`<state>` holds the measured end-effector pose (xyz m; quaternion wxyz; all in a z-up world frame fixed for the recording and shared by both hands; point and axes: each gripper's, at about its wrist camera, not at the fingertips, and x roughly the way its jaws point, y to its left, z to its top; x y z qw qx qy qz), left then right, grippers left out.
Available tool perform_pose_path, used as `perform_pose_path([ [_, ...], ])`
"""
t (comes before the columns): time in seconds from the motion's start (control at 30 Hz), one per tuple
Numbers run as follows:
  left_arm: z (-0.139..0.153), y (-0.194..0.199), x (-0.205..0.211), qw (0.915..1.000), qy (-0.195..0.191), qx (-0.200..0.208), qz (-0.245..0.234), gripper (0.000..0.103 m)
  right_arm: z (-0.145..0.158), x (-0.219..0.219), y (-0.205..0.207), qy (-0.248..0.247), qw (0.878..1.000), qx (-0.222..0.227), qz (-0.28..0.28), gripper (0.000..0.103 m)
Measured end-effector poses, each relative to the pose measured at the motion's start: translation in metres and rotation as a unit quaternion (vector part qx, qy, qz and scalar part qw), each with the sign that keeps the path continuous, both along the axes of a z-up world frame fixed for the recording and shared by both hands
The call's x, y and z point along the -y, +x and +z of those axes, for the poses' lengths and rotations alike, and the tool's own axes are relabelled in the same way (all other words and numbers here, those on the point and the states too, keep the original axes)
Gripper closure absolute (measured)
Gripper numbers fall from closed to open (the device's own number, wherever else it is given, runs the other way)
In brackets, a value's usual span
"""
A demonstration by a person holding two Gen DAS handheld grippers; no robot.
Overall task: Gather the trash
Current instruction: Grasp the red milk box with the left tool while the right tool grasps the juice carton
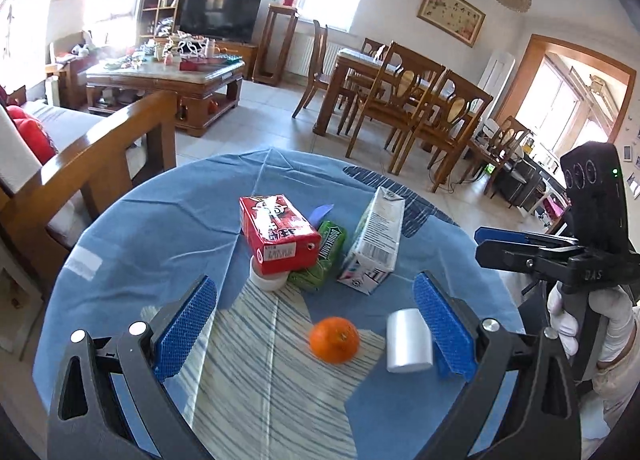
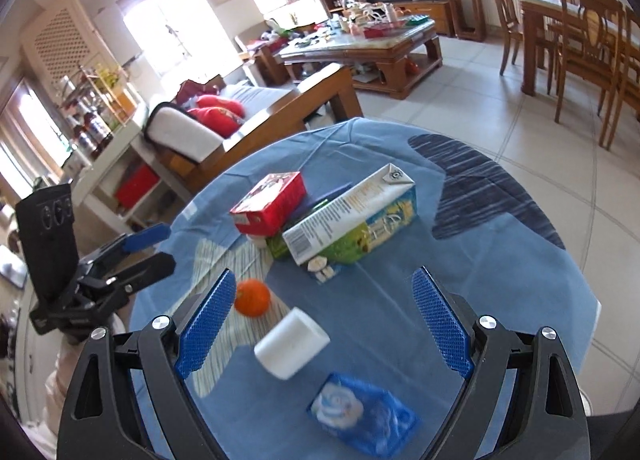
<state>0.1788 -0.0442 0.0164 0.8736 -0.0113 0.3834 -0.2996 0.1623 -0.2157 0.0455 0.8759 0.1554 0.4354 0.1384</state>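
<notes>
Both grippers, left (image 1: 316, 324) and right (image 2: 324, 320), hover with fingers spread and empty above the round blue-clothed surface (image 2: 500, 260), nearest the white plastic roll (image 2: 292, 342), ready to choose trash.

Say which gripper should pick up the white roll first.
Probably right. The white roll lies between the open right gripper and its pads; the open left gripper has it against its right-hand pad, with the orange nearer centre.

Ahead of the left gripper (image 1: 316, 324) a red carton (image 1: 278, 234) lies on its side, propped on a white cap (image 1: 267, 279) and a green packet (image 1: 322, 256), perhaps gum; a white carton (image 1: 374, 240) lies beside; below the right gripper (image 2: 324, 324), a blue wrapper (image 2: 362, 418)
</notes>
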Motion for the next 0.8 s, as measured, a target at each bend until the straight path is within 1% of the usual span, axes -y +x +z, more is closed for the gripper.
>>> perform_pose_path([
  [0.07, -0.003, 0.002, -0.002, 1.0, 0.005, -0.003, -0.001, 0.005, -0.005, -0.001, 0.009, 0.006, 1.0, -0.006, -0.001, 0.015],
  [0.2, -0.01, 0.018, 0.006, 0.9998, 0.016, -0.011, -0.004, 0.005, -0.016, 0.0, 0.024, 0.021, 1.0, -0.019, -0.005, 0.015],
  [0.37, -0.016, 0.036, 0.012, 0.9994, 0.028, -0.018, 0.005, 0.005, -0.027, 0.004, 0.046, 0.048, 0.998, -0.037, -0.012, 0.015],
  [0.6, -0.027, 0.054, 0.027, 0.9981, 0.054, -0.024, 0.018, 0.005, -0.049, 0.009, 0.081, 0.084, 0.993, -0.075, -0.044, 0.015],
  [0.8, -0.039, 0.065, 0.026, 0.9971, 0.06, -0.041, 0.022, 0.006, -0.062, 0.009, 0.096, 0.081, 0.991, -0.092, -0.058, 0.015],
])
